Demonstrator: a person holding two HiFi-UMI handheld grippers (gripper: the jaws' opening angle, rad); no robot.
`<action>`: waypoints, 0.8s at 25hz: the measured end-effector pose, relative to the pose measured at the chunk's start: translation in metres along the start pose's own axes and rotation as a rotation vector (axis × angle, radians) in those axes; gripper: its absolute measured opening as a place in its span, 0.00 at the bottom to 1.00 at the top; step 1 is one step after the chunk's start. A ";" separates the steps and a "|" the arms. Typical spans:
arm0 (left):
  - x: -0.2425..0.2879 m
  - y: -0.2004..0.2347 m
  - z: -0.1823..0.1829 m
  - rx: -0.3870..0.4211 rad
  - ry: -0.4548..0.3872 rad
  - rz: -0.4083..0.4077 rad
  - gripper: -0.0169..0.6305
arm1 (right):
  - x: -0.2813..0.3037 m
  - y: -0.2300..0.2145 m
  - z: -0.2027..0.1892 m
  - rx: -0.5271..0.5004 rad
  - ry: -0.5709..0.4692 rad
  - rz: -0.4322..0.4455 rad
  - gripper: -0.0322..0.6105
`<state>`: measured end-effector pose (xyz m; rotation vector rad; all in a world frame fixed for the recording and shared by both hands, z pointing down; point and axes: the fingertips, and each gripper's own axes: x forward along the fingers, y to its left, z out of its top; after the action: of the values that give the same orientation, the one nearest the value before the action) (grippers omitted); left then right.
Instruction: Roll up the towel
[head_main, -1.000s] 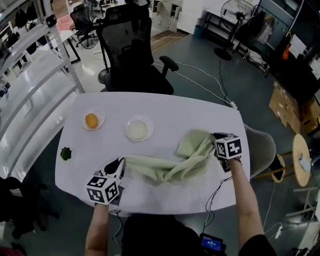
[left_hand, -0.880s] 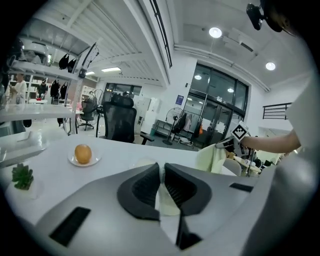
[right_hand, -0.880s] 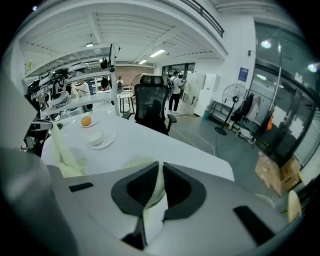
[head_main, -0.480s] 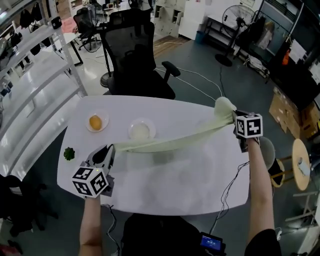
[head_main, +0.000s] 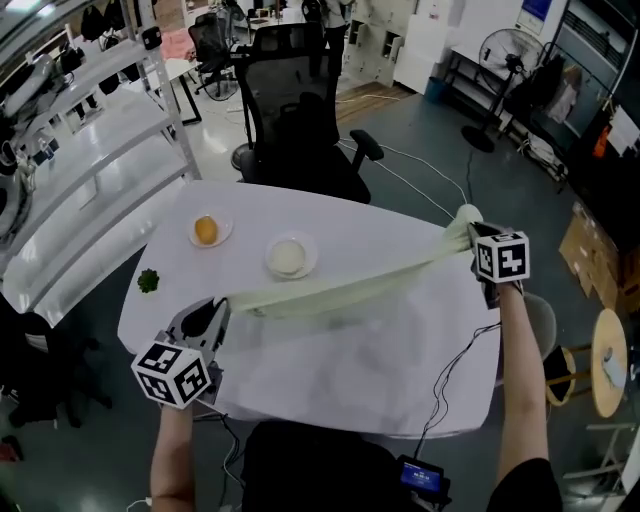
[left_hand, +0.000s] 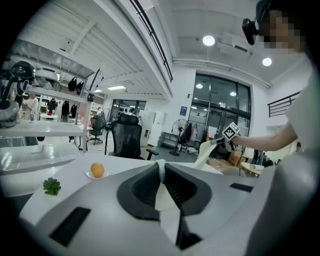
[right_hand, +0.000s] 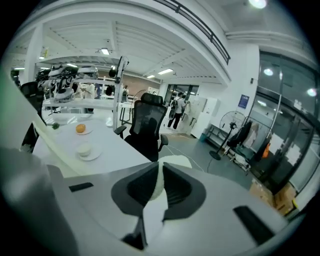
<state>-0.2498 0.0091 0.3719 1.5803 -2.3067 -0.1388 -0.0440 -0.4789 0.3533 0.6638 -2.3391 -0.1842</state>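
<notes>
Over white table (head_main: 400, 370) two grippers (head_main: 222, 304) (head_main: 471, 229) hold one towel (head_main: 350, 286)

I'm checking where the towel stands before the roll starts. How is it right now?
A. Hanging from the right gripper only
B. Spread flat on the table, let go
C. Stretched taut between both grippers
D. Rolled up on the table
C: the towel runs as a taut band from the left gripper to the right gripper, and each gripper view shows jaws shut on cloth.
</notes>
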 end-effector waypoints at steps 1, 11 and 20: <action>-0.005 -0.008 -0.013 0.005 0.032 -0.003 0.09 | -0.002 0.002 -0.018 -0.010 0.019 0.014 0.10; -0.043 -0.096 -0.144 -0.144 0.295 -0.048 0.09 | -0.034 0.001 -0.228 0.069 0.262 0.079 0.11; -0.055 -0.120 -0.242 -0.178 0.505 0.038 0.09 | -0.033 0.018 -0.333 0.098 0.388 0.136 0.12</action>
<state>-0.0457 0.0414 0.5542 1.3010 -1.8741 0.0589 0.1887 -0.4306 0.5903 0.5298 -2.0173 0.1131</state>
